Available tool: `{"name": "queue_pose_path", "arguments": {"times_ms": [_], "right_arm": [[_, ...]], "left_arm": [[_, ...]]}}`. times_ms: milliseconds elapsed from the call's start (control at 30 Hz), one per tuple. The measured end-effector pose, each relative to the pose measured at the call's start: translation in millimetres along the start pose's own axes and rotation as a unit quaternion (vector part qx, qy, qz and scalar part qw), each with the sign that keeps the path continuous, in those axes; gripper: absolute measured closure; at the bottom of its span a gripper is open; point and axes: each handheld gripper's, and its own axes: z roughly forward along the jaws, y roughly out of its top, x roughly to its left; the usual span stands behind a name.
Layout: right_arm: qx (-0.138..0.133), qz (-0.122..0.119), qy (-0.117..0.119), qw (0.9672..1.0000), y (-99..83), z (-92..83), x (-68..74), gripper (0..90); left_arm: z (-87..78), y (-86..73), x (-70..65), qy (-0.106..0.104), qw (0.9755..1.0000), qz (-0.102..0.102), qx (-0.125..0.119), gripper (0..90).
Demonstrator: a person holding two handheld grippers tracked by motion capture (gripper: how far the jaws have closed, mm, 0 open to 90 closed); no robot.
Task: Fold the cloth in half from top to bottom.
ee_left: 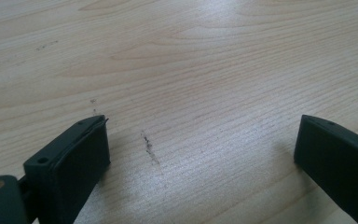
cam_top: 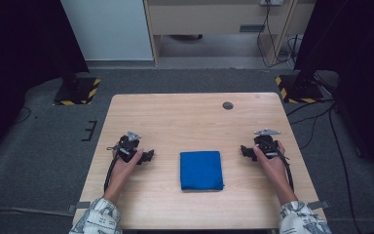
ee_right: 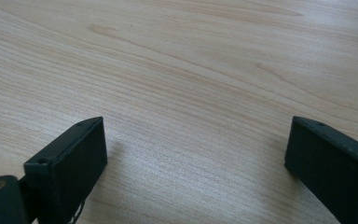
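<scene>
- Person's patterned sleeves (cam_top: pixel 97 217) entered at 6 o'clock of the high view, both forearms resting on the wooden table (cam_top: pixel 185 117).
- Folded blue cloth (cam_top: pixel 201 170) lay flat near the table's front middle, between the two grippers, touching neither.
- Left gripper (cam_top: pixel 148 156) sat at the cloth's 9 o'clock, near it, jaws pointing toward the cloth; held in the left hand (cam_top: pixel 126 163).
- Left gripper view: jaws stood wide apart, nothing between them, just bare wood with a small dark scuff (ee_left: pixel 148 147).
- Right gripper (cam_top: pixel 244 150) sat at the cloth's 3 o'clock, slightly farther back, jaws pointing inward; held in the right hand (cam_top: pixel 268 158).
- Right gripper view: jaws spread wide, gripping nothing, bare wood grain under them.
- Small dark round hole (cam_top: pixel 228 105) was at 12 o'clock of the cloth, near the table's far edge.
- Beyond the table: grey carpet floor (cam_top: pixel 39 146), two stand bases with yellow-black hazard tape (cam_top: pixel 78 91) at 10 and 2 o'clock.
</scene>
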Motion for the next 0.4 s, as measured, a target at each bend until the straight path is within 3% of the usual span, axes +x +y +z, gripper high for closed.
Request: {"name": "queue_pose_path", "arguments": {"times_ms": [400], "right_arm": [[0.0, -0.005, 0.005, 1.0, -10.9, -11.1, 5.2, 4.6]], "left_arm": [[-1.4, -1.5, -2.0, 0.002, 1.0, -0.002, 0.0, 1.8]]}}
